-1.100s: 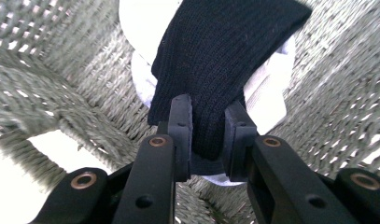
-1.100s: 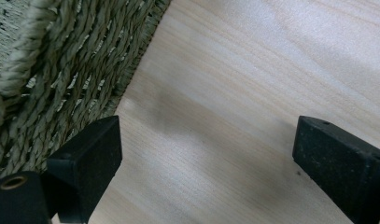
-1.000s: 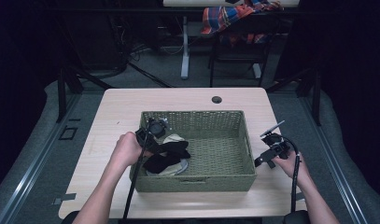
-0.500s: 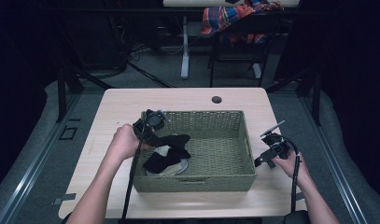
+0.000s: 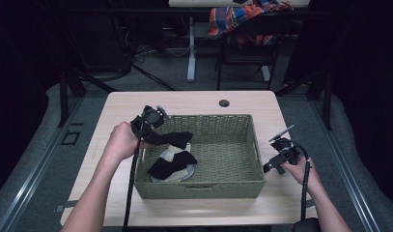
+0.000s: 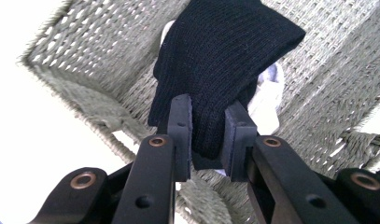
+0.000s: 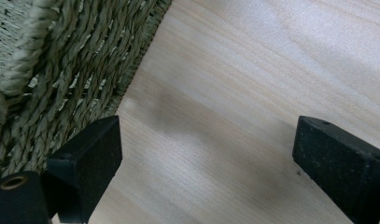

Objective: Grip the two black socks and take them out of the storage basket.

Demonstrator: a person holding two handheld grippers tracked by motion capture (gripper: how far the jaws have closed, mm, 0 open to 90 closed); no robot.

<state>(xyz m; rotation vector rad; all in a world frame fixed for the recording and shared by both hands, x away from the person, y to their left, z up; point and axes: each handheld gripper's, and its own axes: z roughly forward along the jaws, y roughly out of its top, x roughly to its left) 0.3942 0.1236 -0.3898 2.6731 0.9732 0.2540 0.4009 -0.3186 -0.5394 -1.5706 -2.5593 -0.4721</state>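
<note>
Jaws of the left gripper (image 6: 206, 135) are clamped on a fold of the black sock (image 6: 225, 60), cloth pinched between the two pads; in the left gripper view the knit hangs over the wicker basket (image 6: 99, 60) with something white under it. In the high view the left gripper (image 5: 153, 126) sits at the basket's 9 to 10 o'clock corner, above the rim, and the black sock (image 5: 177, 138) trails from it toward the middle, partly lifted. Below it, at about 7 o'clock inside the basket (image 5: 242, 186), a second dark piece (image 5: 172, 164) lies on pale cloth (image 5: 177, 175); how many items make up that pile I cannot tell. Right gripper (image 5: 281, 157) rests off the basket's 3 o'clock side above the table (image 5: 184, 99), jaws spread wide with nothing between them, bare wood and the basket's outer wall just beside one pad (image 7: 87, 161) in the right gripper view. Judgement: work looks like taking laundry out of the basket, and it is early, one sock gripped and rising but not yet clear of the rim, nothing laid on the table. Left to do: carry this sock out, set it down, fetch the rest. Far edge: a dark grommet hole (image 5: 224, 103) at 12 o'clock, chair with plaid cloth (image 5: 247, 17) beyond.
</note>
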